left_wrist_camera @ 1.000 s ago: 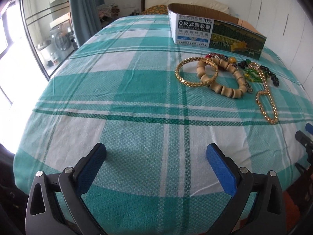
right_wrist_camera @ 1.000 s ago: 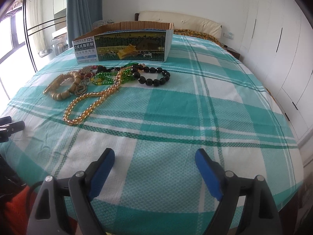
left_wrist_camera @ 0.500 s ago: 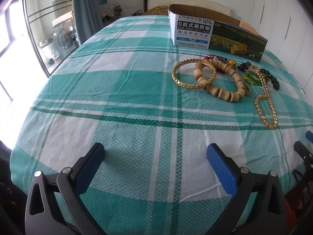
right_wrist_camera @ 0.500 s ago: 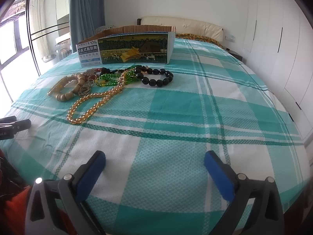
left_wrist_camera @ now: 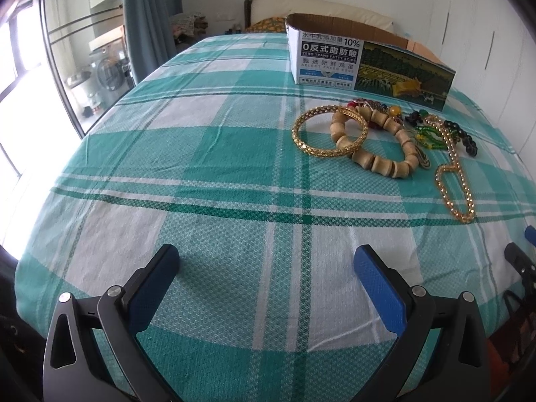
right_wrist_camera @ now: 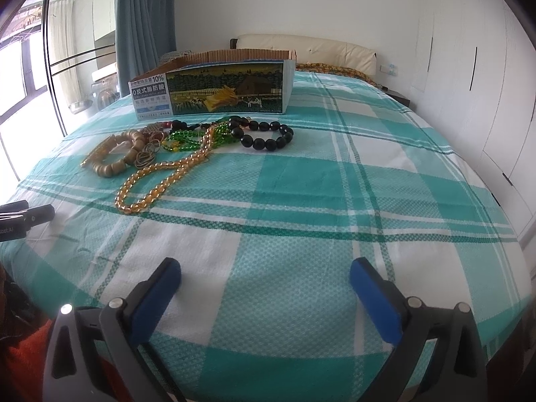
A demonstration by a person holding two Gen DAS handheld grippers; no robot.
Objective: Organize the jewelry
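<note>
A pile of jewelry lies on the green plaid bed in front of an open cardboard box [left_wrist_camera: 365, 63] [right_wrist_camera: 214, 87]. It holds a gold bangle [left_wrist_camera: 301, 140], a wooden bead bracelet [left_wrist_camera: 375, 160] [right_wrist_camera: 110, 167], an amber bead necklace [left_wrist_camera: 452, 181] [right_wrist_camera: 157, 181], green beads [right_wrist_camera: 187, 140] and a black bead bracelet [right_wrist_camera: 268, 140]. My left gripper [left_wrist_camera: 266, 268] is open and empty near the bed's front edge, well short of the pile. My right gripper [right_wrist_camera: 264, 274] is open and empty, also short of the pile.
The bedspread [left_wrist_camera: 201, 154] stretches wide on all sides of the pile. Window and curtain [right_wrist_camera: 144, 16] stand to the left, white wardrobe doors [right_wrist_camera: 469, 67] to the right, pillows [right_wrist_camera: 308, 50] behind the box. The left gripper's tip [right_wrist_camera: 26, 217] shows at the right wrist view's left edge.
Both grippers have drawn back and risen slightly; the jewelry and box sit a little differently in frame. Both stay open. Nothing on the bed has moved.
</note>
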